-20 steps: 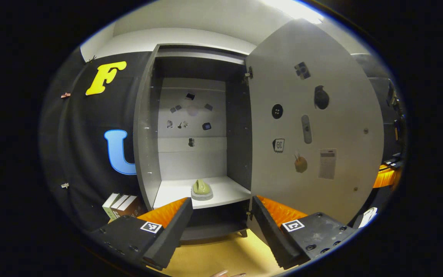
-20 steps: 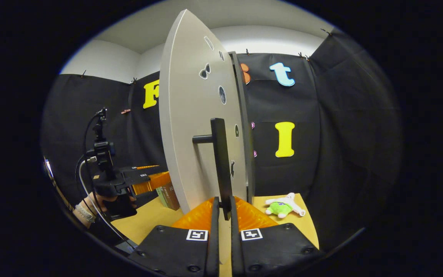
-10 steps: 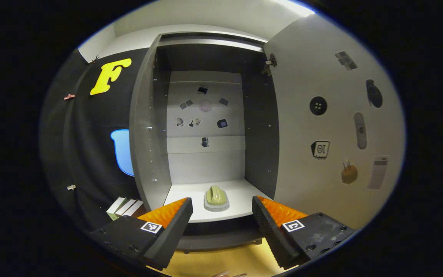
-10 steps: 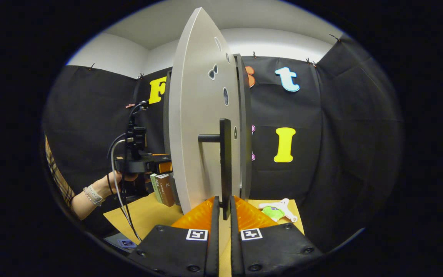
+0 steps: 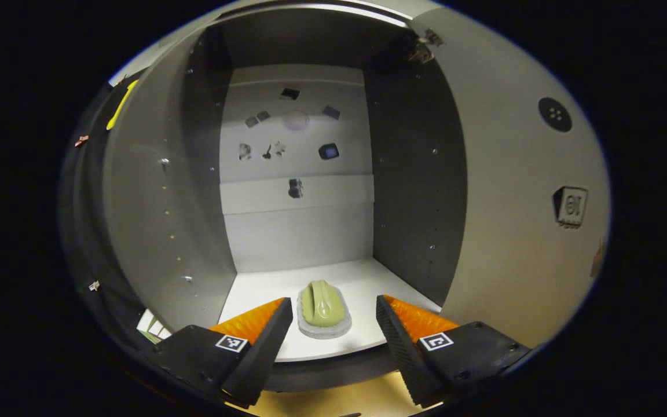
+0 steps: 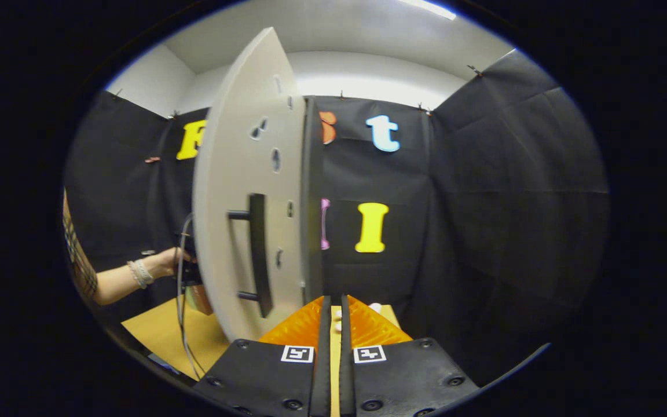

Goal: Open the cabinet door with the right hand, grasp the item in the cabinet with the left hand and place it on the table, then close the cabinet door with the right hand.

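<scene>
The left tool (image 5: 333,318), wide open and empty, faces the green item (image 5: 323,305) lying lengthwise just beyond, between its fingers.

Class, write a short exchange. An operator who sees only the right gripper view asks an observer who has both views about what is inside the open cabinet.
Operator: The door hides the inside from me. Is anything in there?
Observer: Yes. A green item on a grey base lies on the shelf, near its front edge.
Operator: Does the left gripper have it?
Observer: Not yet. The left gripper is open, with one finger on each side of the item and neither touching it.
</scene>
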`<control>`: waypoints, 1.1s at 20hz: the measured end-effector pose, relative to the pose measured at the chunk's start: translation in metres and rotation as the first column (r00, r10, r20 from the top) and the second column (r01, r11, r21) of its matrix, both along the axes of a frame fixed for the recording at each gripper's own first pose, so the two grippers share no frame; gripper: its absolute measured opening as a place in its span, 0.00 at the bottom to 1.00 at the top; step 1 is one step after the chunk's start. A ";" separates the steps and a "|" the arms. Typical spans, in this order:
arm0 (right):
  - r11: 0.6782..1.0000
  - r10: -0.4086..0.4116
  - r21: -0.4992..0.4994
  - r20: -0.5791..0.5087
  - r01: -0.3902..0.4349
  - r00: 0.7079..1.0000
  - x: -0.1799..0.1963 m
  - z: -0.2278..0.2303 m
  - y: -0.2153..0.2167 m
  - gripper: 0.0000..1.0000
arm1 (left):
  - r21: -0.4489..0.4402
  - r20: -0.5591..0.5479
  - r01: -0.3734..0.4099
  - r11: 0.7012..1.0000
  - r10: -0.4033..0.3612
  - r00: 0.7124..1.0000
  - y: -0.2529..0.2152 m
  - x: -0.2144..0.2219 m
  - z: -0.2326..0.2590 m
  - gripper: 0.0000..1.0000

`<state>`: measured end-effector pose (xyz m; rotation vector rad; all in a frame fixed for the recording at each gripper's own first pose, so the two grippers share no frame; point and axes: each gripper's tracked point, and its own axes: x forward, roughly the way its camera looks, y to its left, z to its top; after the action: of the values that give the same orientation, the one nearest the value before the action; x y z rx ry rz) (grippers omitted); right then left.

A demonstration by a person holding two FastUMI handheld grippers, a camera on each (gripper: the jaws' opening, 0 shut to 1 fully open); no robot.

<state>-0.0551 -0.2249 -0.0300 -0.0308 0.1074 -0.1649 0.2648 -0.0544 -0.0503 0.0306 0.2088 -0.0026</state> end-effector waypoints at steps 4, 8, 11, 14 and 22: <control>0.995 -0.088 -0.036 0.030 0.089 0.996 0.011 0.002 -0.030 0.29 | 0.029 -0.044 0.006 1.000 -0.005 0.999 0.004 0.033 -0.020 0.88; 0.987 -0.155 -0.047 0.038 0.156 0.987 0.018 -0.004 -0.060 0.62 | 0.036 -0.073 -0.037 0.999 0.040 0.997 0.023 0.058 -0.027 0.86; 0.982 -0.178 -0.053 0.011 0.179 0.984 0.024 -0.016 -0.073 0.67 | 0.002 -0.120 -0.037 0.999 0.037 0.992 0.027 0.074 -0.035 0.86; 0.984 -0.177 -0.041 -0.014 0.176 0.984 0.028 -0.029 -0.078 0.68 | -0.020 -0.157 -0.074 0.997 0.070 0.985 0.034 0.088 -0.043 0.78; 0.988 -0.151 -0.040 -0.052 0.149 0.987 0.030 -0.045 -0.084 0.68 | -0.039 -0.194 -0.092 0.995 0.083 0.977 0.020 0.087 -0.046 0.24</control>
<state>-0.0248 -0.3089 -0.0747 -0.0628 0.1613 -0.3170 0.3516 -0.0344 -0.0965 -0.0265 0.4038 0.0772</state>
